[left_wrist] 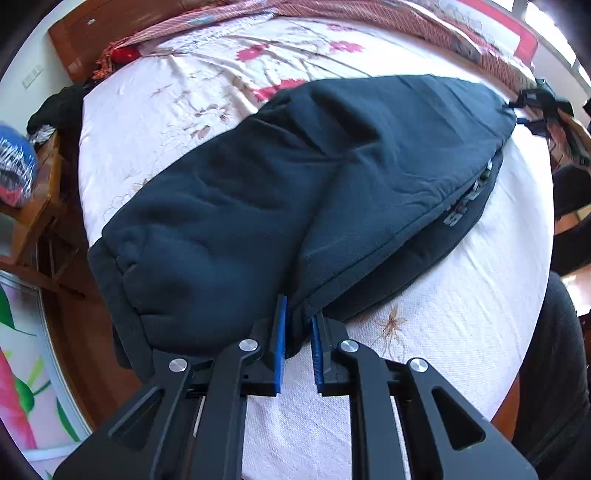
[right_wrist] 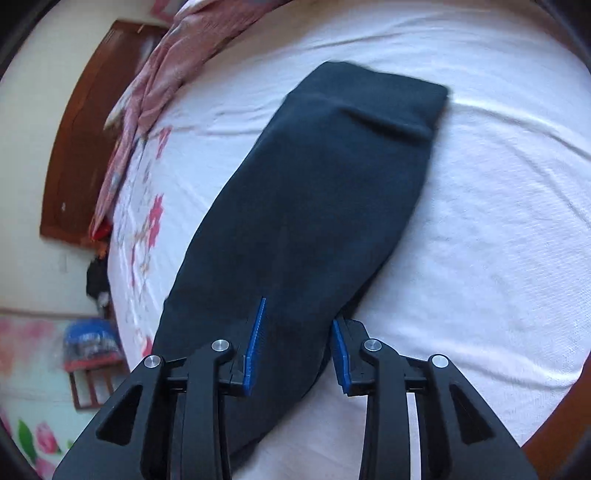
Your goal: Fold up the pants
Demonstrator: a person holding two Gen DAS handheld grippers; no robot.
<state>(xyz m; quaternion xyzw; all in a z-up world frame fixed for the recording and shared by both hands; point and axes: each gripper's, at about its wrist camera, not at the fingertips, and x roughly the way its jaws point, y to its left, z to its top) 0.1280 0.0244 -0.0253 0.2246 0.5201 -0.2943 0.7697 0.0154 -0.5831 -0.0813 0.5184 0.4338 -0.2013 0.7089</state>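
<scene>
Dark navy pants [left_wrist: 295, 177] lie folded lengthwise across a white floral bedsheet [left_wrist: 461, 295], with grey lettering showing along one edge. My left gripper [left_wrist: 298, 328] is at the near end of the pants, its blue pads pinching a bunched fold of the fabric. In the right wrist view the pants [right_wrist: 314, 203] run away from me as a long dark strip. My right gripper [right_wrist: 298, 338] sits over their near end with its jaws apart. Cloth lies between the blue pads [right_wrist: 255, 343], but they do not press on it.
A pink striped blanket [left_wrist: 369, 14] is bunched along the far side of the bed by a wooden headboard [left_wrist: 110, 29]. A wooden stand with a blue bag [left_wrist: 14, 166] is off the bed's left edge. A person's dark-clothed leg [left_wrist: 554, 369] is at the right.
</scene>
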